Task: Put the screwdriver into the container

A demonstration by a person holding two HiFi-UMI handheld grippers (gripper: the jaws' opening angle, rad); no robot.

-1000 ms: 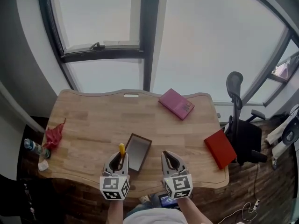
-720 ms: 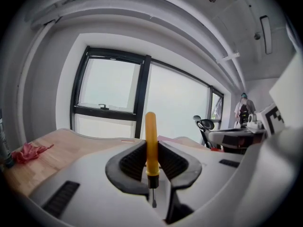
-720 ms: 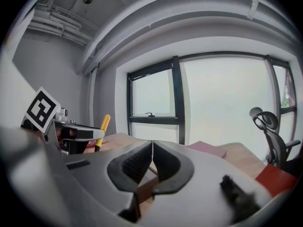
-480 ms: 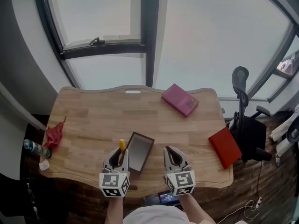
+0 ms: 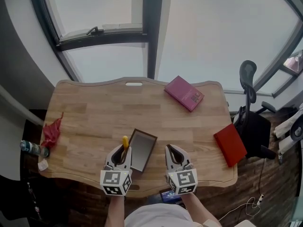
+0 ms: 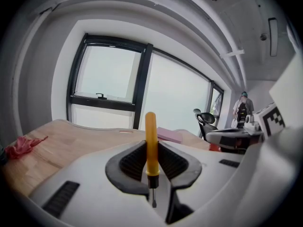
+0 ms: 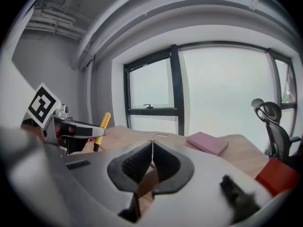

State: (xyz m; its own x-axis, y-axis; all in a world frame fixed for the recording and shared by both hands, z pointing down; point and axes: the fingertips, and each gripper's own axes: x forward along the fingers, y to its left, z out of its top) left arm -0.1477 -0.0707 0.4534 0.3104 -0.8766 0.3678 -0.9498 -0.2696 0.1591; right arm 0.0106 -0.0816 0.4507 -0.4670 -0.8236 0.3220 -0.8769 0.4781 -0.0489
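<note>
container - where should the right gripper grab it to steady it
Probably its right long wall, pinched from above, one jaw inside and one outside. The container lies flat and open-topped, so the thin rim is what offers a grip, and the left gripper holding the screwdriver crowds its left side. The right gripper, shut, must open first.

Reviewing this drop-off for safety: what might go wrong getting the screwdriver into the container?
The left gripper pinches the screwdriver low on its handle, most of it jutting past the jaws, so it may pivot or slip. The container looks shallow and narrow, lying near the table edge; a dropped screwdriver might bounce out.
</note>
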